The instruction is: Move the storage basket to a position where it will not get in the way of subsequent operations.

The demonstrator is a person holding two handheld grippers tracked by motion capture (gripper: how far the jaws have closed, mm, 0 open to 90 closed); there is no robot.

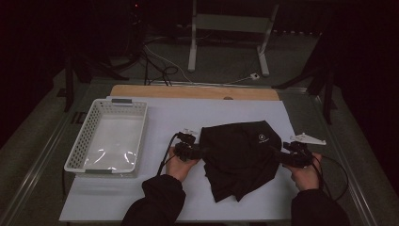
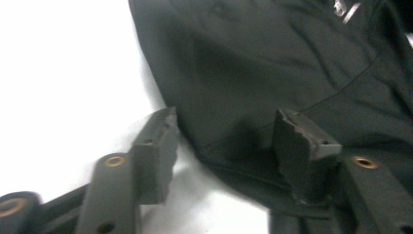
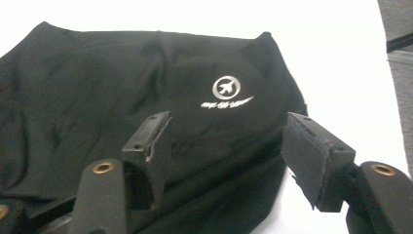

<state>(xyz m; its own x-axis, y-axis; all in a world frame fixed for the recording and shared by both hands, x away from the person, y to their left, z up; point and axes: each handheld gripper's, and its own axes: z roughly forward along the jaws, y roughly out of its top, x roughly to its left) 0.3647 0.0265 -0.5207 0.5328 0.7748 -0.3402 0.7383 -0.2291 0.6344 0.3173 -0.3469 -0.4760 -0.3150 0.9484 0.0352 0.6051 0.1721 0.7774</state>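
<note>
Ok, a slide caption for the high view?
Left gripper and right gripper, both open, flank a black garment beside a white basket.

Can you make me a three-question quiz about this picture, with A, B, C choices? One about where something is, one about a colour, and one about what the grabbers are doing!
1. Where is the white basket?
A. Left of the black garment
B. On top of the garment
C. Right of the garment

2. What colour is the logo on the garment?
A. Red
B. White
C. Green

3. How do the jaws of the right gripper stand?
A. Apart, nothing pinched
B. Shut tight on the basket
C. Shut on a cup

Answers:
1. A, the high view shows the basket on the white sheet to the garment's left.
2. B, the round plane mark shows white on black.
3. A, the right gripper view shows a wide gap over the cloth.
</note>
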